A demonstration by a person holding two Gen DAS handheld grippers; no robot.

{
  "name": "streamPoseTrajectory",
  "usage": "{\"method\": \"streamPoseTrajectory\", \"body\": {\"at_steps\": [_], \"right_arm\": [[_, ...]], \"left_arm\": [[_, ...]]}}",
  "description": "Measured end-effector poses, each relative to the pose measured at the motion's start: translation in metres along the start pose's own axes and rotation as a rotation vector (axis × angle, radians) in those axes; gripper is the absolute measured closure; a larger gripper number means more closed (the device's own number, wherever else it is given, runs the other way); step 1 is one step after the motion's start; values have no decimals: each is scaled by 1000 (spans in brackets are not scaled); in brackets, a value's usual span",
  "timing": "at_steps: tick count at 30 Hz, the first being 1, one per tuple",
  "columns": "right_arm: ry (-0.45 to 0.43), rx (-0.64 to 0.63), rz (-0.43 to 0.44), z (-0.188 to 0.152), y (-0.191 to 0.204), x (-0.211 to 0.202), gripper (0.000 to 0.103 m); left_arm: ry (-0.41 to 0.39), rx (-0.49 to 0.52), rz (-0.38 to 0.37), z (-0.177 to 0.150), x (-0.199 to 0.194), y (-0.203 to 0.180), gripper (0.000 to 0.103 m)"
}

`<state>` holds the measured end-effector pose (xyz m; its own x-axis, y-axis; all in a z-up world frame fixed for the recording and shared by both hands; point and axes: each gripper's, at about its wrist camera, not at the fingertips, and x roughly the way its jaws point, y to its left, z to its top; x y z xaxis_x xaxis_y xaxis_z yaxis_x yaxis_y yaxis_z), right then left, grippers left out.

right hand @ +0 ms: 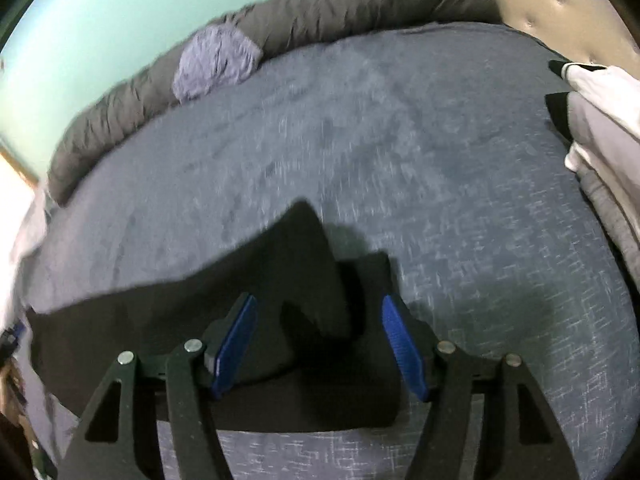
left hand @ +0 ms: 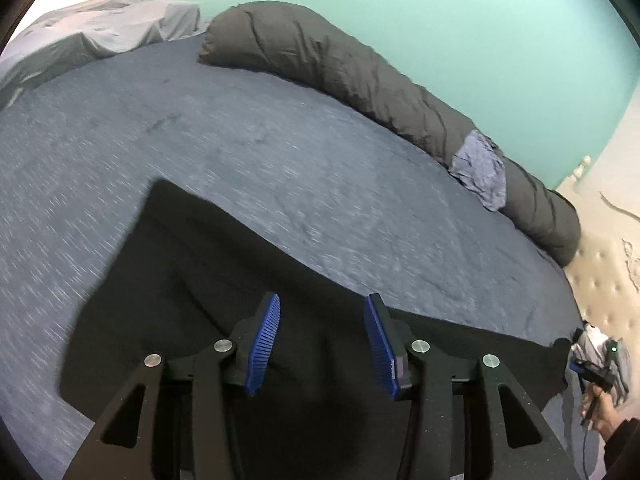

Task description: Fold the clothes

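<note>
Both tongs are spread and pinch nothing: the left tongs (left hand: 322,344) hang over the black cloth (left hand: 168,280), the right tongs (right hand: 320,344) over its peaked corner (right hand: 308,248). The cloth lies at the bed's (left hand: 240,152) near edge, matte, thin and limp; it should be light, best pinched at corners. Farther, a grey quilt roll (left hand: 360,76) lines the far edge, a lilac rag (left hand: 480,172) on it.
</note>
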<state>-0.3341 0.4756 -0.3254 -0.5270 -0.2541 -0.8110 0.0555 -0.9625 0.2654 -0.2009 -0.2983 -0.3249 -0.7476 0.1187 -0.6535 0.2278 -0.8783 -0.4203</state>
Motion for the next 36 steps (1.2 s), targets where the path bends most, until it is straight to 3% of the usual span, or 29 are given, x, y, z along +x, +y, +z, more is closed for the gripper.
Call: {"method": "streamPoseTrajectory", "body": {"at_steps": [7,9,11,12,14,15,23,28,32,36], "right_arm": [[-40,-96,3,0,10,14,37],[-36,-122,6,1,10,18,41],[-35,-145,13,2,12,22,60],[-37,-149,23,2,12,22,65],[-44,-159,27,1,16,22,87],[-49,-165,25,1,19,22,89],[-53,-139,28,18,26,-36,93],[47,-142,19,38,34,-72,94],[132,-103,-41,38,23,-61,93],[142,-76,-111,24,8,-25,92]], "left_arm": [[-37,-11,-60,-39,9,-24,54],[-31,-1,-67,-45,13,-27,54],[-18,1,-72,-47,17,-30,54],[-16,-7,-79,-47,17,-30,53],[-18,-22,-96,-48,17,-29,53],[-18,-23,-99,-49,17,-29,53],[14,-18,-120,-54,18,-34,52],[19,-17,-146,-56,16,-39,52],[17,-24,-155,-55,11,-37,52],[10,-29,-151,-54,9,-35,51]]}}
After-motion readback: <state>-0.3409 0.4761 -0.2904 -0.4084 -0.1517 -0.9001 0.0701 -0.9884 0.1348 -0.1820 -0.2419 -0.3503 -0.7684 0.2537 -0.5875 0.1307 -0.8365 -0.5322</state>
